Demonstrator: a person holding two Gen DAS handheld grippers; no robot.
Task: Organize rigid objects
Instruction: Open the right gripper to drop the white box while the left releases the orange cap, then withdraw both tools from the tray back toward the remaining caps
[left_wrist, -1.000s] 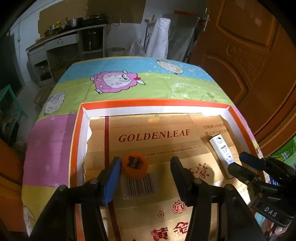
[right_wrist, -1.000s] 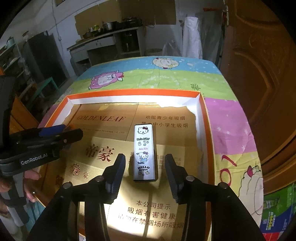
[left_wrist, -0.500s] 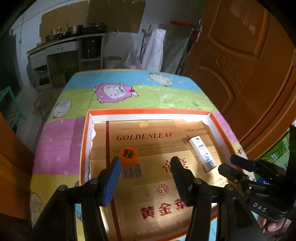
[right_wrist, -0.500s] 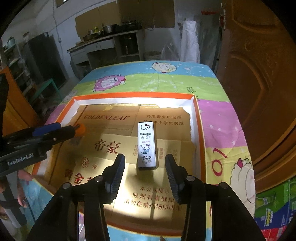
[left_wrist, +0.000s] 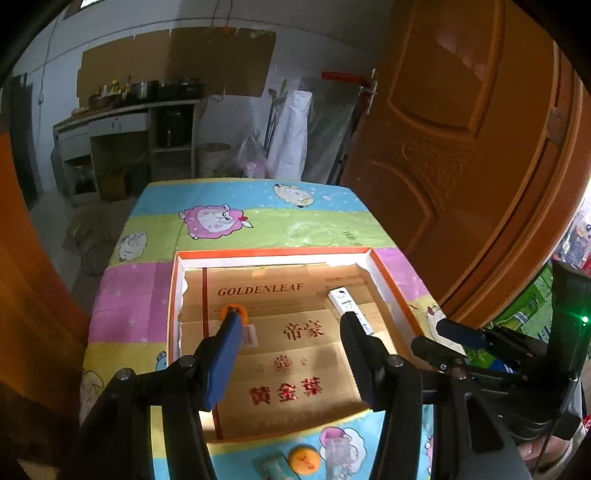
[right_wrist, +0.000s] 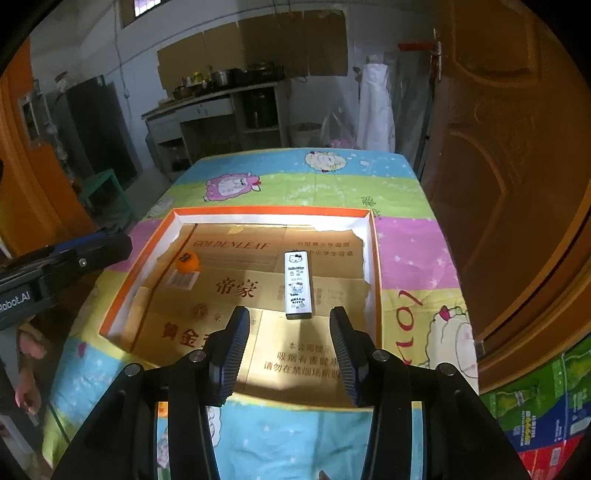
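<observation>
Here both grippers are held above the near edge of the tray (right_wrist: 372, 236), and nothing is gripped by either. The left gripper (left_wrist: 288, 354) is spread wide and empty; the right gripper (right_wrist: 286, 350) is parted about halfway, also empty.

Inside the tray, on its cardboard lining, a white case (right_wrist: 298, 284) is laid flat right of centre, and an orange disc (right_wrist: 187, 261) is set near the left wall, well apart from the case. Outside the tray, on the cloth (left_wrist: 236, 221) by its near edge, a second orange disc (left_wrist: 303, 459) and a small packet (left_wrist: 273, 469) are seen, not yet stowed.

A risk is judged here: those two items lie low in the left view, partly hidden behind the fingers, so a blind descent could knock them off the table edge. The two grippers are close together, so a clash is possible.

The case's long axis runs from near to far, nearly parallel to the right wall, with its printed end toward the grippers.
</observation>
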